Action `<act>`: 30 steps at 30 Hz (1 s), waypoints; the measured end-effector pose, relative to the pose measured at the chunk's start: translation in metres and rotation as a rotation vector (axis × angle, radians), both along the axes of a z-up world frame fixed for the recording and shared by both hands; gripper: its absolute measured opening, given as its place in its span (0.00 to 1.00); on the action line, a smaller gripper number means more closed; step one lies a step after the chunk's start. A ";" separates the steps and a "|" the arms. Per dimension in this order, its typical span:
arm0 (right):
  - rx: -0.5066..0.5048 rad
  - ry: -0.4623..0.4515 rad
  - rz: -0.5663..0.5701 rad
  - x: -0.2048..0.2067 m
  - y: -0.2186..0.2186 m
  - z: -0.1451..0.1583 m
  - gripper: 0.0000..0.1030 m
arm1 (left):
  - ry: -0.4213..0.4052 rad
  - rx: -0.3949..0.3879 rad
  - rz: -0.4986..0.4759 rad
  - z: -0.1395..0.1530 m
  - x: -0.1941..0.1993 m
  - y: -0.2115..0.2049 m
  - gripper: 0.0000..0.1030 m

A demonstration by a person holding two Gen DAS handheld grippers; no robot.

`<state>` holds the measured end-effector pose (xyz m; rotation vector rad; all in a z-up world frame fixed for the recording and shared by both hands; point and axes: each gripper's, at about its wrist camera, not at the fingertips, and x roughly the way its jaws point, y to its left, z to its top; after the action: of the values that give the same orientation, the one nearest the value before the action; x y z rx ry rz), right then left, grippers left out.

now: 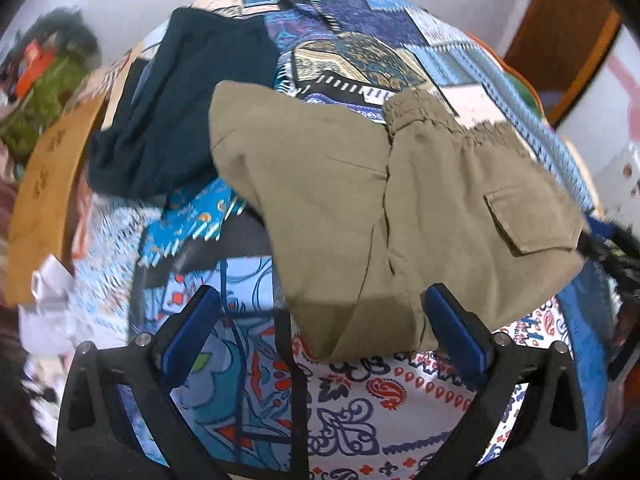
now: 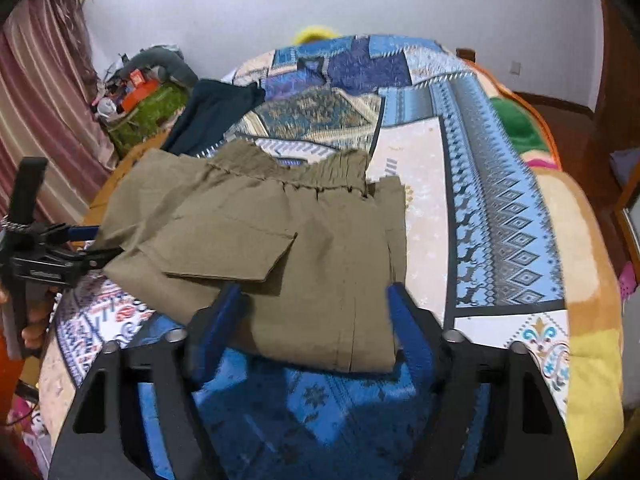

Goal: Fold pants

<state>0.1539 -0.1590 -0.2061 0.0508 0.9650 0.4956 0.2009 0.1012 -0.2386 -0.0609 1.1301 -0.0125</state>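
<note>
Khaki pants (image 1: pixel 380 208) lie folded on a patterned blue bedspread (image 1: pixel 360 392), elastic waistband at the far side and a flap pocket on top. They also show in the right wrist view (image 2: pixel 280 248). My left gripper (image 1: pixel 320 312) is open, jaws wide, hovering just short of the near folded edge, holding nothing. My right gripper (image 2: pixel 312 308) is open, its blue fingers on either side of the near edge of the pants, not closed on them. The left gripper (image 2: pixel 92 248) also shows at the left of the right wrist view, beside the pants.
A dark teal garment (image 1: pixel 192 100) lies on the bedspread beyond the pants, also in the right wrist view (image 2: pixel 212 116). A wooden bed edge (image 1: pixel 44 208) runs on the left. A cluttered corner with a green cloth (image 2: pixel 148 112) and a curtain (image 2: pixel 44 92) stand left.
</note>
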 end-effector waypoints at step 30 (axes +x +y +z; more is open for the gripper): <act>-0.032 0.010 0.014 -0.005 -0.007 -0.014 0.46 | -0.040 -0.081 0.067 0.030 0.042 0.052 0.78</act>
<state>0.1488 -0.1663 -0.2197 0.0172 0.9831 0.4935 0.2424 0.1531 -0.2082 -0.1701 1.0868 0.0005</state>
